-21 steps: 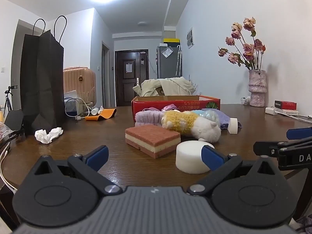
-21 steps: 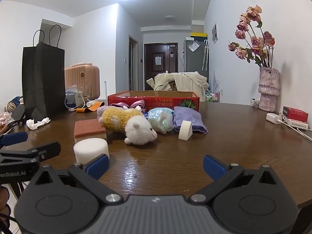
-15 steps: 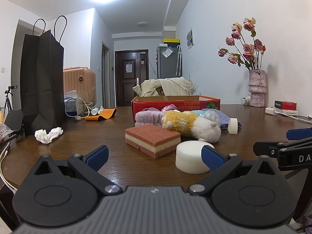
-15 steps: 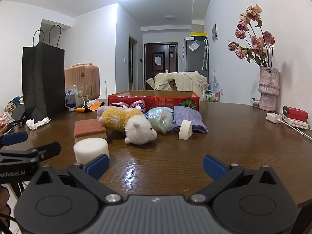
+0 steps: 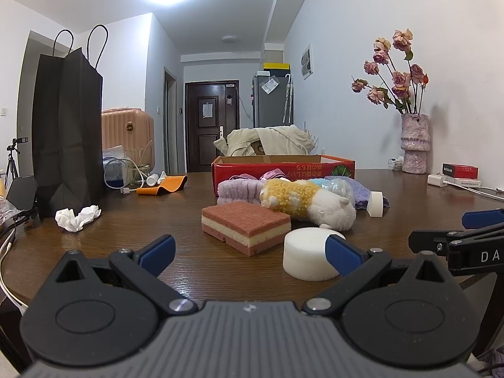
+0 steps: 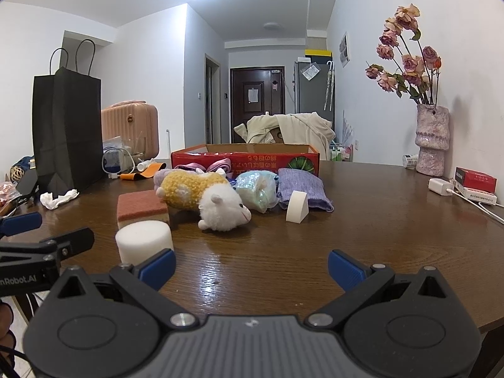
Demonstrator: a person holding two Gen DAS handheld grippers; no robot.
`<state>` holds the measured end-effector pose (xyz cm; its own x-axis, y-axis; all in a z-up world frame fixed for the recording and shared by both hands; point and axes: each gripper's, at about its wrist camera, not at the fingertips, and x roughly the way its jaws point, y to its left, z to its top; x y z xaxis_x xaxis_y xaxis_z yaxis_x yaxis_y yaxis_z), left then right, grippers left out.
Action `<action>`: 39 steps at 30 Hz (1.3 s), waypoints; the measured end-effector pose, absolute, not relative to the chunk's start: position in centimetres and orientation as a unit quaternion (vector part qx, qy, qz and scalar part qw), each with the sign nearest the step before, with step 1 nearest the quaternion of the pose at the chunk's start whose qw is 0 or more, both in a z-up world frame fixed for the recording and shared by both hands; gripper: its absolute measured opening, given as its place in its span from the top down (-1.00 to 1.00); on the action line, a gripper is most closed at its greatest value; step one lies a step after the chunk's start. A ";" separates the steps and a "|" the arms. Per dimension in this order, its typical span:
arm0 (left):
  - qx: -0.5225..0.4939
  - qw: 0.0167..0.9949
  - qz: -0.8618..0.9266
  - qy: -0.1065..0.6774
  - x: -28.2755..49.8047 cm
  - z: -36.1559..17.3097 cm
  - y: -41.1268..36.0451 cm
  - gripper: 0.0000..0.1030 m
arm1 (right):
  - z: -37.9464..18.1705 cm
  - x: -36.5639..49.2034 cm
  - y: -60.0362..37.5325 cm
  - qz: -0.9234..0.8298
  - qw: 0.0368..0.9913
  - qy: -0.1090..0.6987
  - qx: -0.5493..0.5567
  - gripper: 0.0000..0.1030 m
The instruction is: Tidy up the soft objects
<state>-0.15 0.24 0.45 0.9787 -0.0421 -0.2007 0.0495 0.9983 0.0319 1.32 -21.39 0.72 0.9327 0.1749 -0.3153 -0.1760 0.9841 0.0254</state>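
Note:
Soft objects lie on the brown table before a red cardboard box [image 5: 283,165] [image 6: 245,160]: a red-and-cream sponge [image 5: 245,223] [image 6: 141,208], a white foam cylinder [image 5: 307,258] [image 6: 143,244], a yellow-and-white plush [image 5: 305,203] [image 6: 208,198], a white foam wedge [image 5: 375,204] [image 6: 296,210], a purple cloth [image 6: 302,187], a lilac cloth [image 5: 239,190] and a shiny blue bag [image 6: 256,190]. My left gripper [image 5: 249,250] is open and empty near the table's front edge, just short of the sponge and cylinder. My right gripper [image 6: 252,266] is open and empty over bare table in front of the plush.
A black paper bag [image 5: 66,132] and crumpled tissue [image 5: 77,217] are at the left. A vase of dried roses [image 6: 431,138], a red packet [image 6: 475,179] and a charger with cable [image 6: 441,186] are at the right. Cables and an orange strap [image 5: 163,186] lie behind.

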 end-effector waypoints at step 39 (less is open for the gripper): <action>0.037 0.977 -0.111 0.179 7.0 0.3 -3.7 -0.51 | 3.8 8.9 -25.0 0.085 0.981 0.172 -0.015 -0.69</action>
<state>7.00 -3.66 0.29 0.9110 -0.2034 -0.3586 0.2297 0.9727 0.0317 8.92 -25.01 3.77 0.9261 0.1621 -0.3407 -0.1721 0.9851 0.0008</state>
